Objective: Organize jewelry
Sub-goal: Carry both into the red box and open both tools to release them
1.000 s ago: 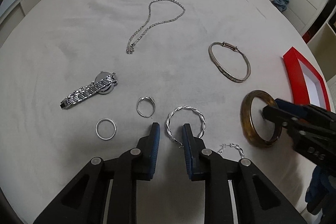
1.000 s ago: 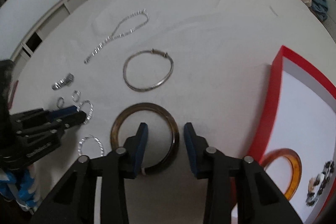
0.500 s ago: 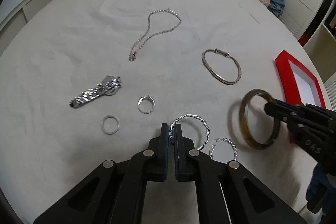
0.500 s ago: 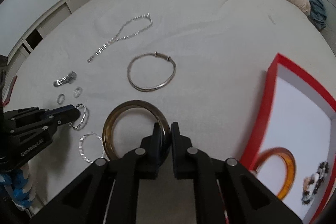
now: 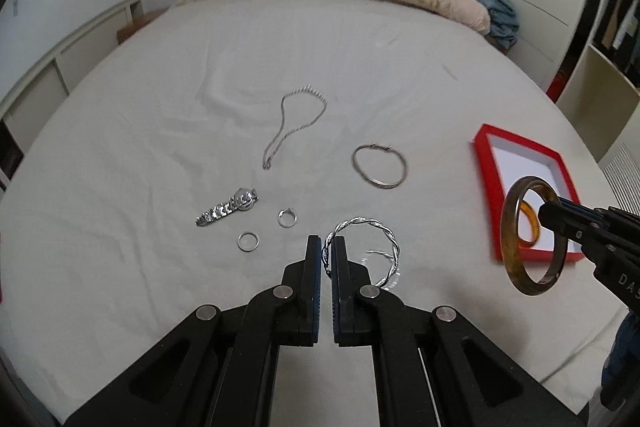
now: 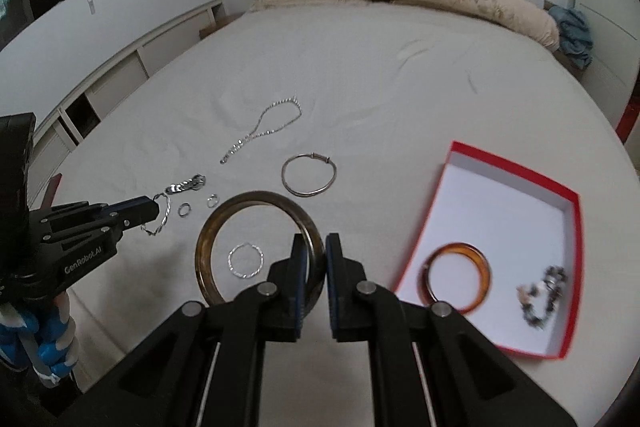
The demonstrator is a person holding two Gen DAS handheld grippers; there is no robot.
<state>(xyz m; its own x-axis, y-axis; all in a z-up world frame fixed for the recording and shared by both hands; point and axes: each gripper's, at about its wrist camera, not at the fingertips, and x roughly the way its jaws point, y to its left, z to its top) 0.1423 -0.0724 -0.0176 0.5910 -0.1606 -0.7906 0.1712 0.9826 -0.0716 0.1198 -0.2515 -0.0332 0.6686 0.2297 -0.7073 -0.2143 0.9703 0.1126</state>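
The left gripper (image 5: 327, 247) is closed on the twisted silver hoop (image 5: 380, 239), raised above the white bed sheet (image 5: 160, 131). The right gripper (image 6: 316, 247) pinches the dark brown round bangle (image 6: 224, 223), held in the air near the red open box (image 6: 516, 163).

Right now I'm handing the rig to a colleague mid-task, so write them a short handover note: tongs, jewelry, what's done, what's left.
Left tongs: shut on the twisted silver hoop, lifted off the bed.
Right tongs: shut on the dark bangle, held in the air near the red box.
Done: amber bangle and beaded bracelet lie in the box.
Left: box both held pieces, then the second twisted hoop, thin silver bangle, chain necklace, watch and two rings, all on the bed.
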